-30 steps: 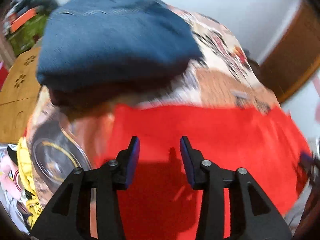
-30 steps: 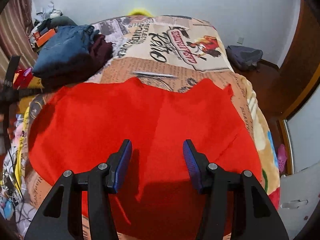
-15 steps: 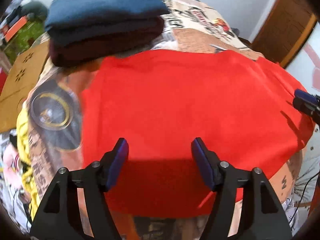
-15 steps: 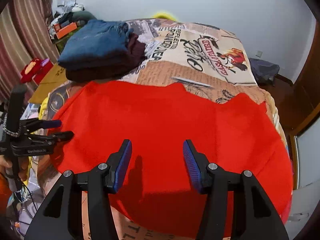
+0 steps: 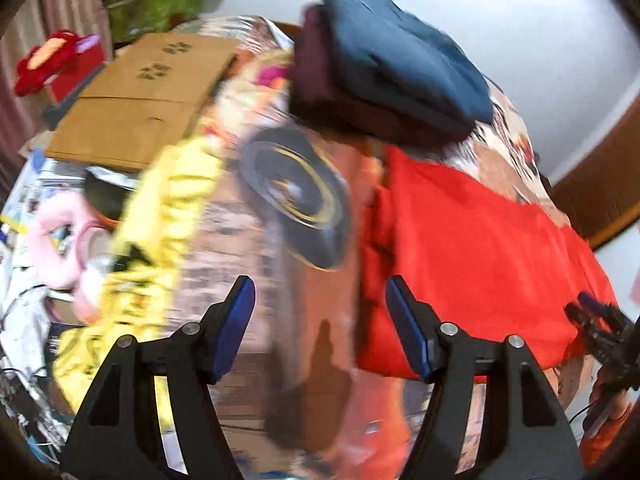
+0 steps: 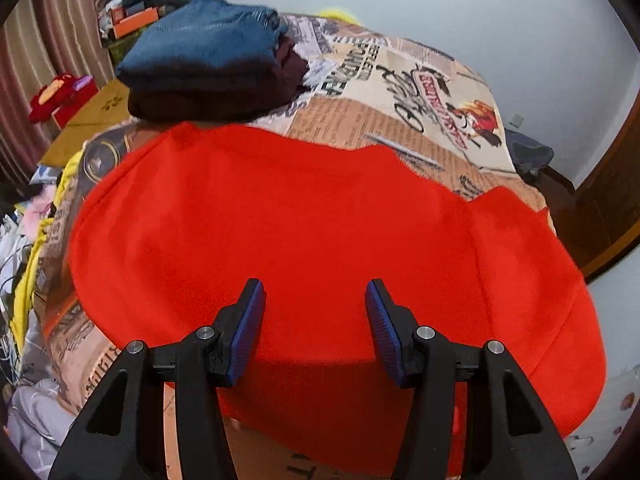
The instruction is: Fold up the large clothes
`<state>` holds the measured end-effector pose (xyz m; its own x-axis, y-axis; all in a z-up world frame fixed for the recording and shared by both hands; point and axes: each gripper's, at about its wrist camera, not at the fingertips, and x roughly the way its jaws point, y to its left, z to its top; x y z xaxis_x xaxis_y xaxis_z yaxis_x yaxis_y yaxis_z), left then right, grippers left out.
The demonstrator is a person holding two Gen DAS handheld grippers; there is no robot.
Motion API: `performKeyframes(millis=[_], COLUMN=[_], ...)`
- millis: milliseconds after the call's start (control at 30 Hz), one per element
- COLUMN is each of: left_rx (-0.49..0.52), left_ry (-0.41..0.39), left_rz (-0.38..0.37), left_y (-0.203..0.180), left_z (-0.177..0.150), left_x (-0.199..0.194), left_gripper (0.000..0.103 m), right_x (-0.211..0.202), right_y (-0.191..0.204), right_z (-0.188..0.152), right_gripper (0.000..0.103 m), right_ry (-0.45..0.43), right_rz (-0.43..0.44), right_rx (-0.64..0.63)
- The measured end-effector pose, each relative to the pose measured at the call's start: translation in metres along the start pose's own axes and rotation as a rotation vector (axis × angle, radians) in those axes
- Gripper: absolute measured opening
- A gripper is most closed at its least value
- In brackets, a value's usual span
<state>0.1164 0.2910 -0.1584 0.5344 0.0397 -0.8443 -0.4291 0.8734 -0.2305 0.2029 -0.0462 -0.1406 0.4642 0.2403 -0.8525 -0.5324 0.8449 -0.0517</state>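
Observation:
A large red garment (image 6: 320,232) lies spread flat on the printed bedspread (image 6: 400,96). It also shows in the left wrist view (image 5: 472,248), to the right. My right gripper (image 6: 316,312) is open and empty above the garment's near edge. My left gripper (image 5: 320,312) is open and empty over the bedspread (image 5: 256,272), just off the garment's left edge. The right gripper's tips show at the far right of the left wrist view (image 5: 596,320).
A folded stack, blue cloth (image 6: 208,40) on dark maroon cloth (image 6: 216,100), sits at the bed's far left corner. Cardboard (image 5: 136,92), a pink item and clutter lie on the floor left of the bed. A wooden door (image 6: 608,192) is at right.
My left gripper has swung left, off the red garment, and its view is blurred with motion. My right gripper has moved slightly nearer over the garment. Both stay open.

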Motion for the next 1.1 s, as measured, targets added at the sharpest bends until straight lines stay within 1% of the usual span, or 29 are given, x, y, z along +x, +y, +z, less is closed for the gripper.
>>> performKeyframes(millis=[33,100,133,200,233,333,433,500,567,667,733,800,867,933,1000,1033,1067,1100], left_rx=[0.007,0.041,0.048,0.048,0.046,0.055,0.05,0.034,0.021,-0.005,-0.044,-0.085,-0.113,-0.126,-0.165,-0.195,-0.223,-0.248], left_ry=[-0.01,-0.038,-0.046,-0.049,-0.045,-0.031,0.034,0.103,0.155,0.216,0.266,0.318,0.344,0.325,0.314,0.307,0.293,0.279], left_rz=[0.015,0.067,0.078,0.063,0.053,0.023,-0.064,-0.147,-0.214,-0.35,-0.445,-0.515,-0.543,-0.533,-0.544,-0.557,-0.558,-0.538], left_y=[0.005,0.016,0.019,0.027,0.029,0.022,0.007,-0.009,-0.023,-0.048,-0.062,-0.07,-0.076,-0.08,-0.08,-0.08,-0.079,-0.077], left_z=[0.003,0.01,0.01,0.009,0.007,-0.006,-0.027,-0.043,-0.052,-0.061,-0.066,-0.071,-0.076,-0.075,-0.07,-0.066,-0.062,-0.058], left_x=[-0.006,-0.026,-0.032,-0.044,-0.045,-0.039,-0.013,0.011,0.028,0.048,0.059,0.071,0.081,0.085,0.092,0.097,0.102,0.107], left_gripper=[0.067,0.067,0.067,0.068,0.07,0.07,0.07,0.07,0.07,0.07,0.07,0.07,0.07,0.07,0.072,0.073,0.073,0.073], right_x=[0.001,0.0,-0.002,-0.004,-0.005,-0.005,-0.004,-0.005,-0.006,-0.008,-0.008,-0.008,-0.008,-0.006,-0.004,-0.003,-0.002,-0.001], right_y=[0.002,0.004,0.005,0.005,0.004,0.003,0.003,0.003,0.003,0.002,0.0,-0.002,-0.005,-0.007,-0.009,-0.009,-0.01,-0.011], right_z=[-0.001,-0.002,-0.002,-0.002,-0.003,-0.005,-0.008,-0.008,-0.008,-0.01,-0.01,-0.01,-0.011,-0.011,-0.012,-0.012,-0.012,-0.013], right_gripper=[0.049,0.049,0.049,0.049,0.049,0.049,0.049,0.049,0.049,0.049,0.049,0.049,0.049,0.049,0.049,0.05,0.054,0.057], right_ry=[-0.001,-0.005,-0.007,-0.01,-0.013,-0.013,-0.01,-0.01,-0.008,-0.01,-0.008,-0.008,-0.011,-0.011,-0.011,-0.01,-0.009,-0.011], right_rz=[-0.013,-0.027,-0.033,-0.036,-0.035,-0.036,-0.04,-0.041,-0.043,-0.046,-0.045,-0.04,-0.035,-0.028,-0.023,-0.02,-0.018,-0.022], right_rx=[-0.003,-0.011,-0.015,-0.012,-0.007,0.009,0.018,0.017,0.008,0.002,0.007,0.012,0.017,0.021,0.022,0.022,0.02,0.018])
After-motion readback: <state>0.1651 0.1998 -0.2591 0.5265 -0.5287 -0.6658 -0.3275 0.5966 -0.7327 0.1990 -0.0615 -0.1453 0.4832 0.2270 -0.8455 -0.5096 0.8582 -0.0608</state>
